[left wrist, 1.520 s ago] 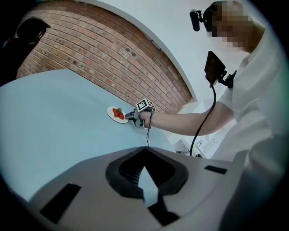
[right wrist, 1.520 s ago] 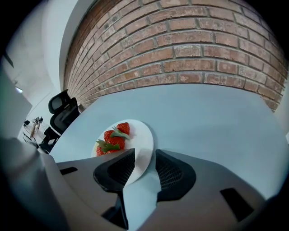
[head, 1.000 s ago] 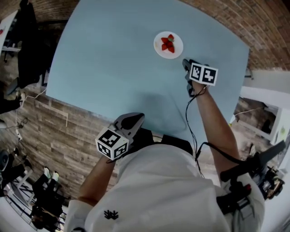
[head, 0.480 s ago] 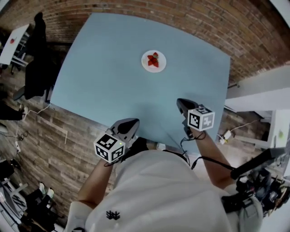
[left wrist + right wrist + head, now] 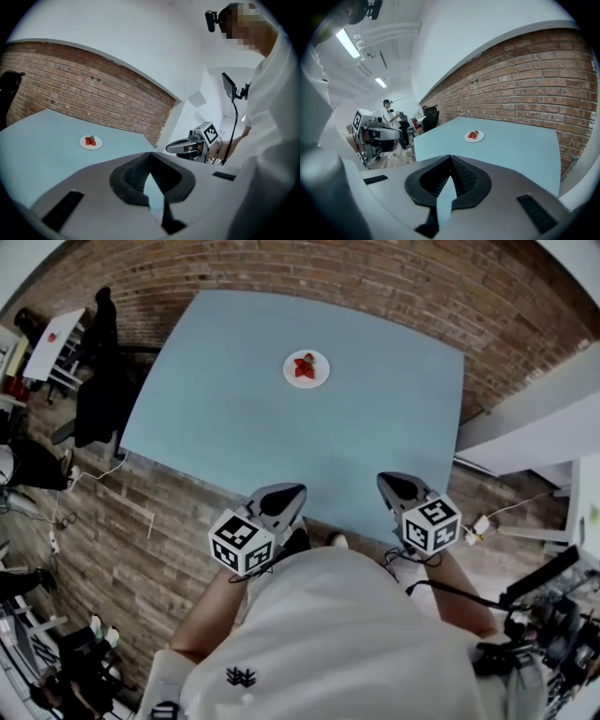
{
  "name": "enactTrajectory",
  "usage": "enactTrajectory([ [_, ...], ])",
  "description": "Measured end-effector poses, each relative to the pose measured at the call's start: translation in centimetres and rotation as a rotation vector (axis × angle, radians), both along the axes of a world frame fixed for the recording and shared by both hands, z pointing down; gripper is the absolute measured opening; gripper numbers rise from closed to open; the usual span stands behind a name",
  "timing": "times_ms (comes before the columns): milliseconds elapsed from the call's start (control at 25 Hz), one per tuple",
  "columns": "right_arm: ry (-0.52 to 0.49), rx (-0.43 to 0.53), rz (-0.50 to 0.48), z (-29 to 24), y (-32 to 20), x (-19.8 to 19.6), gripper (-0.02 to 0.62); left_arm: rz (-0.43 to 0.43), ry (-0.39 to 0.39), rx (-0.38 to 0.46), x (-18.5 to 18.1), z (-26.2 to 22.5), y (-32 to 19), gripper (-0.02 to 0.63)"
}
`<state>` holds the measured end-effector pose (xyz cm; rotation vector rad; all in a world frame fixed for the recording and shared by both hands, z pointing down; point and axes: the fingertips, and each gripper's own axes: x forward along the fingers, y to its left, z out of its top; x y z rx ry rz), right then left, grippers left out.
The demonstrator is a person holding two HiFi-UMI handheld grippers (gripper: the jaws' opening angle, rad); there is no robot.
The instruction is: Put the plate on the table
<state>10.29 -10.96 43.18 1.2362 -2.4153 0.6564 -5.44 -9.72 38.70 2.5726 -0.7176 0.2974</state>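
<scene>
Head view: plate (image 5: pixel 320 374) of strawberries (image 5: pixel 304 366) sits on the tabletop (image 5: pixel 394 399), upper centre, well apart from the left hand-held gripper (image 5: pixel 291 491) and right hand-held gripper (image 5: pixel 390 482) below, both closed and empty; left looks marginally nearer.

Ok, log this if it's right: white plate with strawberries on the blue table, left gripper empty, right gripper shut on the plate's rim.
Wrong on one point: the right gripper is shut on nothing. The right gripper view shows its jaws together and empty, the plate far off. The rest stands: plate with strawberries on the blue table, left gripper empty.
</scene>
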Motion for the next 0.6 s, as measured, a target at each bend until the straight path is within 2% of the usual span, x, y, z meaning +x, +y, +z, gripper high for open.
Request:
enactTrajectory([
  [160,0.016,0.033,-0.056,-0.4,3.7,0.3,0.008,-0.004,-0.032,0.002,1.3,0.4,3.4,0.002],
  [280,0.031,0.051,-0.096,-0.5,5.9,0.5,0.008,-0.045,-0.039,-0.004,1.1,0.7,5.2,0.002],
  [400,0.026,0.065,-0.118,-0.5,7.7,0.5,0.008,-0.09,-0.036,-0.017,0.5,1.1,6.8,0.002],
  [600,0.022,0.087,-0.134,-0.5,9.9,1.1,0.008,-0.119,-0.053,-0.03,0.3,2.2,9.3,0.002],
])
